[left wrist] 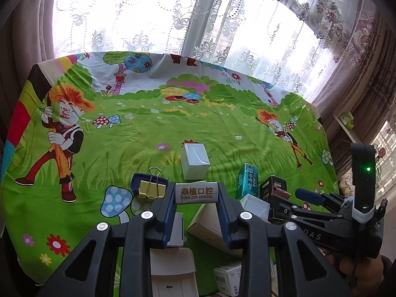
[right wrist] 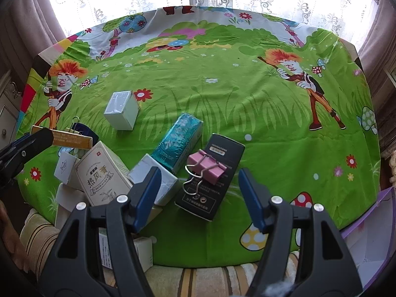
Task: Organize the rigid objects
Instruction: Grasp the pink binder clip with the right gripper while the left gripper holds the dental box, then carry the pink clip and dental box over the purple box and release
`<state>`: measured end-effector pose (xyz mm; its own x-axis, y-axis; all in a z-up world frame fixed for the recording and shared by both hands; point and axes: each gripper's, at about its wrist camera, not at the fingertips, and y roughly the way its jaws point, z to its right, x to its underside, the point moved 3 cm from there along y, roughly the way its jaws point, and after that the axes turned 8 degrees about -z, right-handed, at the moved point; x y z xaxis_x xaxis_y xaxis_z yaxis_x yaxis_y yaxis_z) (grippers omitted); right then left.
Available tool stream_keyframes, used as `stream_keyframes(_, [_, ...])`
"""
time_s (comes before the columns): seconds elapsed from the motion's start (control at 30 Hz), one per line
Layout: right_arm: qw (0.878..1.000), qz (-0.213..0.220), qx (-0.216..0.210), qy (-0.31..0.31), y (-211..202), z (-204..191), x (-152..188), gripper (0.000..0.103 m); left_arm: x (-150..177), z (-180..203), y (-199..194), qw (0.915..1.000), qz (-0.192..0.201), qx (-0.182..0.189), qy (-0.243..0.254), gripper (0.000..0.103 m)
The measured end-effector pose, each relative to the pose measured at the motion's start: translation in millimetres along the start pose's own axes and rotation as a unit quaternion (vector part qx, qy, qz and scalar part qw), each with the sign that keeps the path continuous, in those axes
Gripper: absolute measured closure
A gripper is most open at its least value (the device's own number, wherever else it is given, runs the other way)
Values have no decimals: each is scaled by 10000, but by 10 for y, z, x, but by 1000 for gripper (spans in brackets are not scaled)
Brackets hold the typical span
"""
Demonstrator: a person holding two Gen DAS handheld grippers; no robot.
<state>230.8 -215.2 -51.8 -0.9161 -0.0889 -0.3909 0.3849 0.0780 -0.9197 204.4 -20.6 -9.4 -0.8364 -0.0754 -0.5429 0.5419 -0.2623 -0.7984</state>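
My left gripper (left wrist: 196,198) is shut on a slim box (left wrist: 196,193) marked "Ding Zhi Dental", held above the clutter; the right wrist view shows its gold side (right wrist: 71,139) at the left. My right gripper (right wrist: 198,188) is open and empty, hovering over a pink binder clip (right wrist: 205,165) that lies on a black box (right wrist: 212,175). A teal box (right wrist: 178,143), a silver-white box (right wrist: 122,110) and a cream box with Chinese print (right wrist: 101,175) lie on the cartoon cloth (right wrist: 247,99). A gold binder clip (left wrist: 152,188) rests on a blue item (left wrist: 138,180).
More small white boxes (right wrist: 158,178) crowd the near-left edge of the table. The right gripper's body (left wrist: 346,212) sits at the right of the left wrist view. Lace curtains (left wrist: 173,12) hang behind the table. A purple bin (right wrist: 371,222) stands at the right.
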Motion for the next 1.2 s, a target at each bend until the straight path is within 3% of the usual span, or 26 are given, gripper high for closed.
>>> stream_keyframes(0.43, [9989,-75,352,288,116,42,-131,35,0,67,-87,9998,181,19,115,71])
stream_keyframes(0.53, [9990,-122,305,308,132,55,-113,56,6,79,-107,9997,203,18,123,71])
stream_keyframes(0.63, [9991,-128,252,329,126,74,-89,62,7,88,-130,9997,228,8,124,71])
stream_keyframes(1.2, [9991,265,-25,336,-288,254,93,62,64,413,-353,9991,295,138,289,71])
